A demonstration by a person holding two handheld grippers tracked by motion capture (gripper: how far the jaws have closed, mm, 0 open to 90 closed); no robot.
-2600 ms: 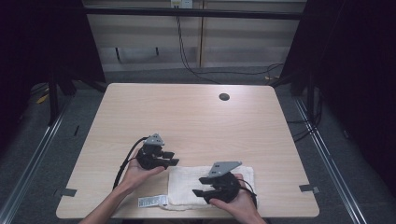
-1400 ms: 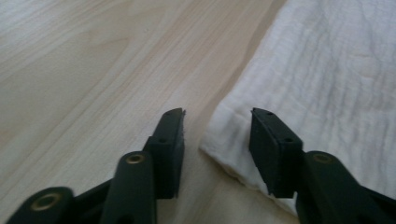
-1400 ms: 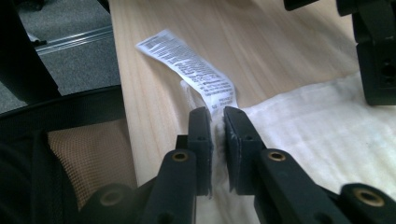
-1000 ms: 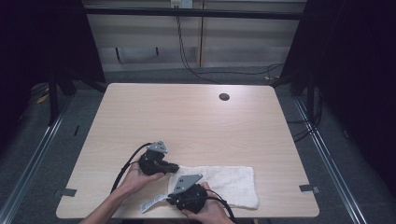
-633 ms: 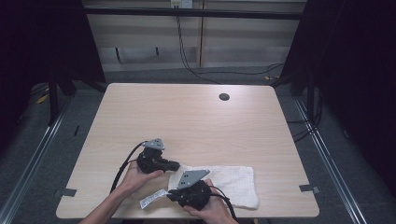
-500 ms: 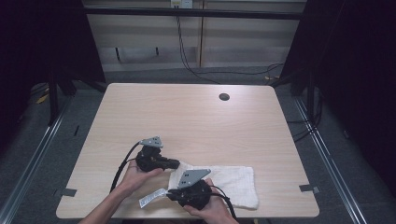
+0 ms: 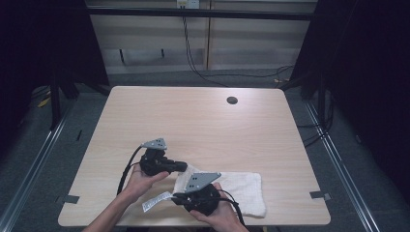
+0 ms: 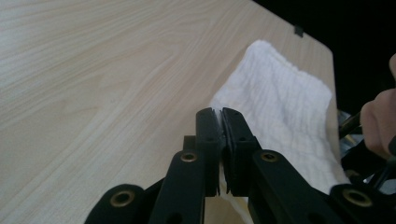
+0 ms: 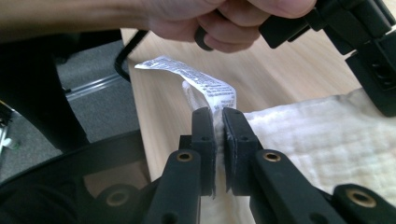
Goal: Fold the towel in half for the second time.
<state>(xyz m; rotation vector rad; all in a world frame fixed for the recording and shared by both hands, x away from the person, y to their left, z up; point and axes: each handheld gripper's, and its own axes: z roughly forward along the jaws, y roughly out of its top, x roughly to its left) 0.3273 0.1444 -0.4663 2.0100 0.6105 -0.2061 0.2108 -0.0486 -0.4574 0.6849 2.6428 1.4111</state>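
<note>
Towel (image 7: 241, 191) edge in both grippers' fingers

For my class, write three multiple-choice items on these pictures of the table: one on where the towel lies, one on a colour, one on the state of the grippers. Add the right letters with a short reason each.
1. Where on the table does the towel lie?
A. near the person's edge, toward the right
B. at the far edge by the round hole
C. at the far left corner

2. What colour is the towel?
A. blue
B. white
C. red

3. How do the two grippers stand?
A. both wide open above the towel
B. one open, one shut
C. both shut on the towel

Answers: 1 A, since the high view shows the towel along the near edge by the hands, far from the hole. 2 B, since the cloth is white in all three views. 3 C, since the left gripper pinches a towel edge between closed jaws, and the right gripper clamps the corner that bears the printed label.
</note>
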